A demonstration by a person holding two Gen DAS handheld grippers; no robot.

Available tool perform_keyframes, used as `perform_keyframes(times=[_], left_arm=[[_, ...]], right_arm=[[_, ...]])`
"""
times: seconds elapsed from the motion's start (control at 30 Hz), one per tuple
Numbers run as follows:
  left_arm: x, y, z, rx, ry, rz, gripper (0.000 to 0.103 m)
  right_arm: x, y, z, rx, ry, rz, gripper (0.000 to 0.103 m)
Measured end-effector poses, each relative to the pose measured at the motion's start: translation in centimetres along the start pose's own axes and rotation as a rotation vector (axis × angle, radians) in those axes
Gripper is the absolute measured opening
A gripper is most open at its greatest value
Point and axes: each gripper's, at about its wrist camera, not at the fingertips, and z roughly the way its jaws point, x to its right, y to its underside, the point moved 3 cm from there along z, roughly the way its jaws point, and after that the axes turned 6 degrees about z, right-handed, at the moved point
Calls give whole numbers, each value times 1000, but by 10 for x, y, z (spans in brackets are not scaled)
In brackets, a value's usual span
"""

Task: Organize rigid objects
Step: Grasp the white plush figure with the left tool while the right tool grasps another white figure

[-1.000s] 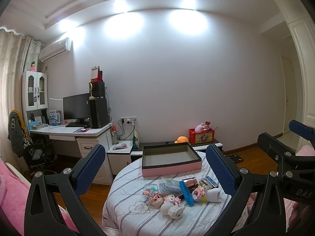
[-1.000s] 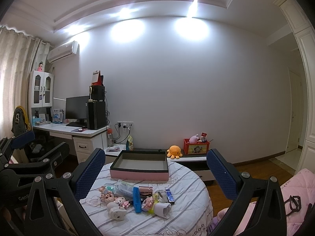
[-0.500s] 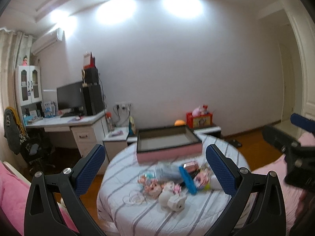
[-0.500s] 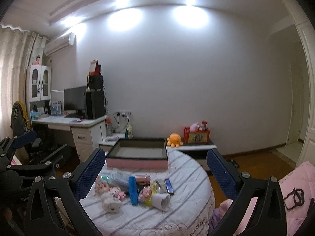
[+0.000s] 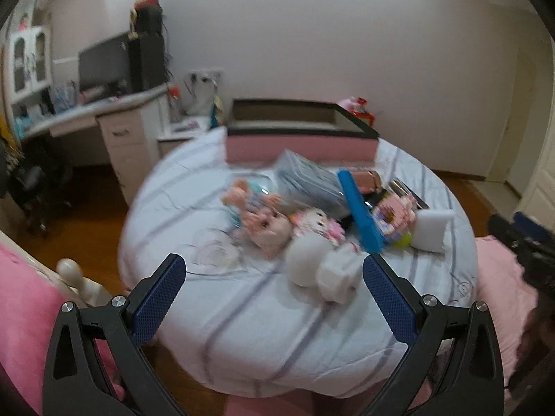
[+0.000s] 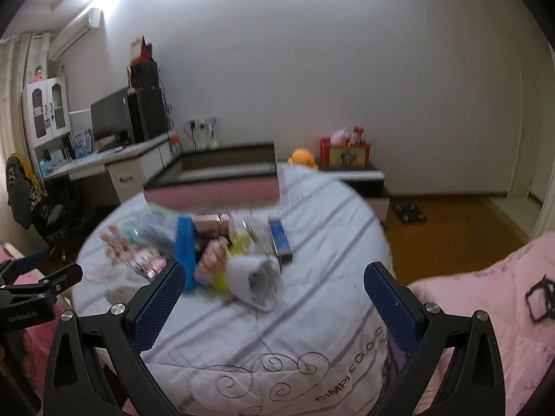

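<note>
Approach step, nothing grasped. My left gripper (image 5: 274, 277) hangs above the near edge of the round table (image 5: 242, 329), jaws wide, nothing between them; my right gripper (image 6: 274, 284) is likewise spread wide and empty. Both views are motion-blurred, so small items read poorly. Landmark: the pink tray (image 5: 300, 145), which sits at the far side of the table with its dark-lined inside showing bare. The clutter lies in 1 heap just in front of the tray: a long blue bar (image 5: 359, 215) through the middle, small dolls (image 5: 256, 208) on the side toward the desk (image 5: 104, 114), a white block (image 5: 432, 230) on the opposite side, and a white rounded toy (image 5: 319, 267) farthest from the tray, nearest my left gripper. I judge that toy the easiest first pick. To do it well: slow down until the blur clears, center the toy between the pads, close across its narrow part, lift straight up before carrying it to the tray. Keep the 2 grippers on separate items to avoid crossing.
</note>
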Motion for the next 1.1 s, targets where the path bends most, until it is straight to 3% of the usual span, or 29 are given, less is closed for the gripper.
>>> perform_keyframes(times=[0.23, 0.37, 0.43, 0.5, 0.57, 0.73, 0.83, 0.9, 0.93, 1.1], left_arm=[[26, 9, 29, -65, 43, 29, 103], [22, 13, 48, -101, 8, 24, 103], [22, 12, 53, -105, 37, 17, 102], [21, 11, 56, -109, 82, 17, 93], [19, 9, 58, -103, 126, 2, 73], [22, 6, 67, -118, 119, 52, 72], [21, 4, 72, -127, 123, 46, 72], [19, 1, 73, -131, 124, 41, 72], [19, 1, 73, -128, 125, 38, 72], [18, 3, 70, -119, 130, 42, 72]], right_arm=[[13, 10, 30, -63, -30, 14, 103], [13, 12, 47, -93, -49, 15, 103], [12, 12, 54, -101, -54, 11, 103], [9, 11, 62, -104, -75, 6, 103], [4, 10, 72, -122, -80, -6, 103], [-2, 11, 98, -162, -99, -25, 101], [-2, 10, 105, -179, -111, -25, 90], [-2, 11, 108, -195, -147, -19, 72], [-2, 11, 109, -202, -165, -12, 67], [-2, 12, 106, -198, -174, -28, 65]])
